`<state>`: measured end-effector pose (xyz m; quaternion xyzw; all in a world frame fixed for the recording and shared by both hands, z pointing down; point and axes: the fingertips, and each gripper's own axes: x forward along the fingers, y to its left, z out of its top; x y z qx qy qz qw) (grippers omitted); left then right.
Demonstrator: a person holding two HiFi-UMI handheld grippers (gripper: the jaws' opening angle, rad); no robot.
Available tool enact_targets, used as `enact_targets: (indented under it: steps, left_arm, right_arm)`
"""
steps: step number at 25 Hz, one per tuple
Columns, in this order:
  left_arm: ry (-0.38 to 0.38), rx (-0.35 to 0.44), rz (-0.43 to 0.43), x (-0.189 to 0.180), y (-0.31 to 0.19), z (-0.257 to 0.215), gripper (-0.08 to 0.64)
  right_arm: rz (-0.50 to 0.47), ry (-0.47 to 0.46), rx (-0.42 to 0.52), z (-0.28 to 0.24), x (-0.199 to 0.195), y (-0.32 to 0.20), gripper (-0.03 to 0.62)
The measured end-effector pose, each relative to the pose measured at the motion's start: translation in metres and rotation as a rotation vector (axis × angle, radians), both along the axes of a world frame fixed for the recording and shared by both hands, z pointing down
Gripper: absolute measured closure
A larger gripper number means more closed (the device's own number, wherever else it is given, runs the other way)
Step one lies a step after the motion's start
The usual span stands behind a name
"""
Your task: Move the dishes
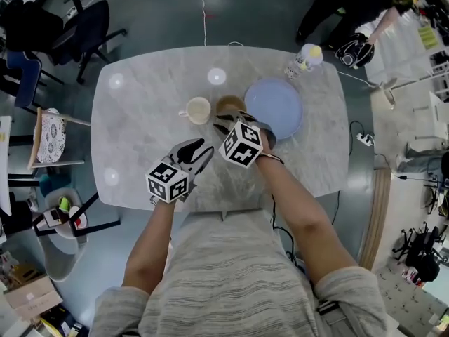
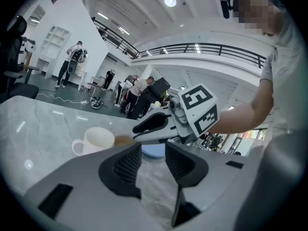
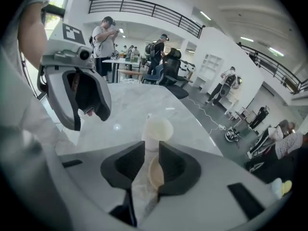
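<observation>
A brown bowl (image 1: 229,104) sits mid-table between a cream mug (image 1: 198,110) and a pale blue plate (image 1: 275,107). My right gripper (image 1: 230,121) reaches the bowl's near edge. In the right gripper view the bowl's rim (image 3: 155,174) stands between the narrow jaws of that gripper (image 3: 151,150), against the right-hand one, with the mug (image 3: 158,130) just beyond. My left gripper (image 1: 203,149) hovers nearer me, its jaws apart and holding nothing (image 2: 153,148). It faces the mug (image 2: 98,139), the bowl (image 2: 124,140) and the right gripper (image 2: 144,128).
A plastic bottle (image 1: 303,60) stands at the marble table's (image 1: 140,132) far right edge. Chairs (image 1: 49,135) stand to the left, and a person (image 1: 351,5) is beyond the table. Cables run across the floor.
</observation>
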<state>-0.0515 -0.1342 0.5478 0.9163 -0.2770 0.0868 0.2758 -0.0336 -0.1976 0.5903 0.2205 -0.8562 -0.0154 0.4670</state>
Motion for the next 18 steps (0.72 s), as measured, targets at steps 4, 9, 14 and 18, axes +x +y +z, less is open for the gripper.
enact_targets:
  steps: [4,9,14,18]
  left_arm:
    - [-0.007,0.002,0.033,0.039,0.002,-0.003,0.393]
    - [-0.016,-0.002,0.067,0.083,0.005,-0.003,0.393]
    - [-0.030,-0.009,0.075,0.112,0.010,0.002,0.393]
    - [-0.038,-0.021,0.063,0.128,0.011,0.007,0.393]
  right_arm:
    - [0.023,0.042,-0.008,0.008,0.052,0.014,0.485]
    - [0.021,0.136,-0.035,0.029,0.118,0.030,0.450]
    - [-0.003,0.239,-0.073,0.062,0.173,0.045,0.446]
    - [-0.025,0.281,-0.112,0.085,0.197,0.050,0.448]
